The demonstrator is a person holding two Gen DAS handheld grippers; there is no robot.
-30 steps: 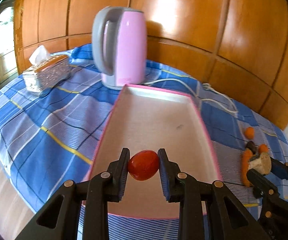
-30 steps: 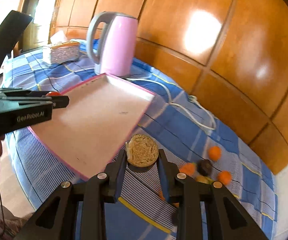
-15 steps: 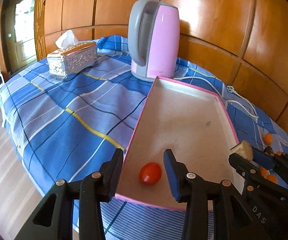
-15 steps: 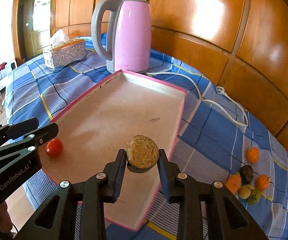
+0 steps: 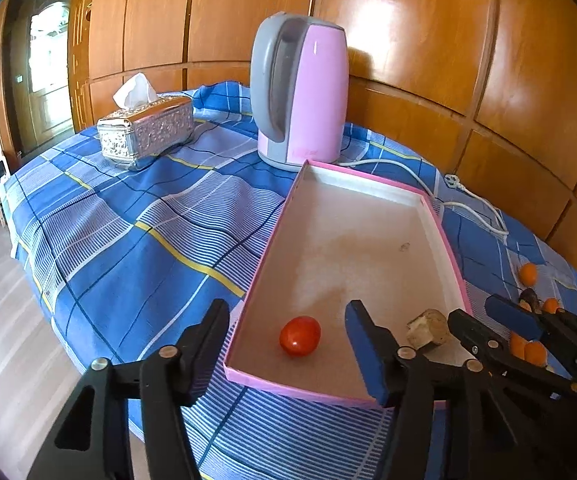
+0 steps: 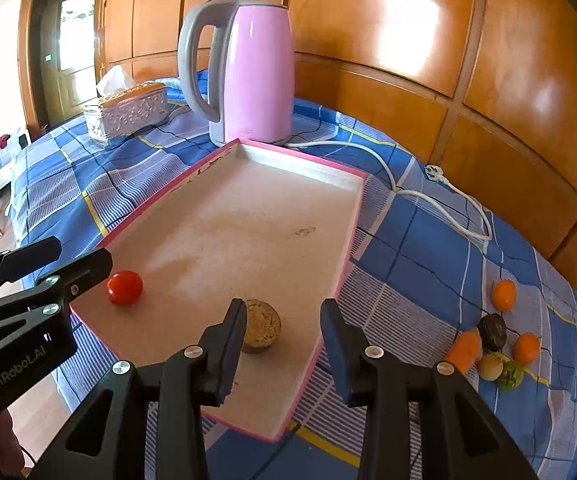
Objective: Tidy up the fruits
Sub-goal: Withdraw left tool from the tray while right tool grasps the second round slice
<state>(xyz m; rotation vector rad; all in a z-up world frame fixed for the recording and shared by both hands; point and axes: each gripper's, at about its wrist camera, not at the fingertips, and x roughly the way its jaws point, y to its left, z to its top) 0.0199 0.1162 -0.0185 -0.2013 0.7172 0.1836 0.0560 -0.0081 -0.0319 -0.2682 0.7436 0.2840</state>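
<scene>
Worktop under a blue checked cloth (image 5: pixel 136 232), wood-panelled wall behind. Shallow pink-rimmed rectangular tray (image 6: pixel 352 240) at centre. Pink electric kettle with grey handle (image 5: pixel 302 96) stands at the tray's far end, its white cord trailing right. Silver embossed tissue box (image 5: pixel 146 132) far left.

Left gripper (image 5: pixel 288 344): fingers opening, round red tomato (image 5: pixel 300 336) lying free between them on the tray floor. Right gripper (image 6: pixel 284 332): fingers opening, brown round cut fruit (image 6: pixel 262 326) beside the left finger; contact unclear. Small cluster of orange and dark fruits (image 6: pixel 496 340) on the cloth, right of tray.

Glossy wooden wall panels (image 5: pixel 428 40) catch bright light behind the table's far edge; a wooden door (image 5: pixel 48 80) stands left above pale plank flooring (image 5: pixel 4 340).
</scene>
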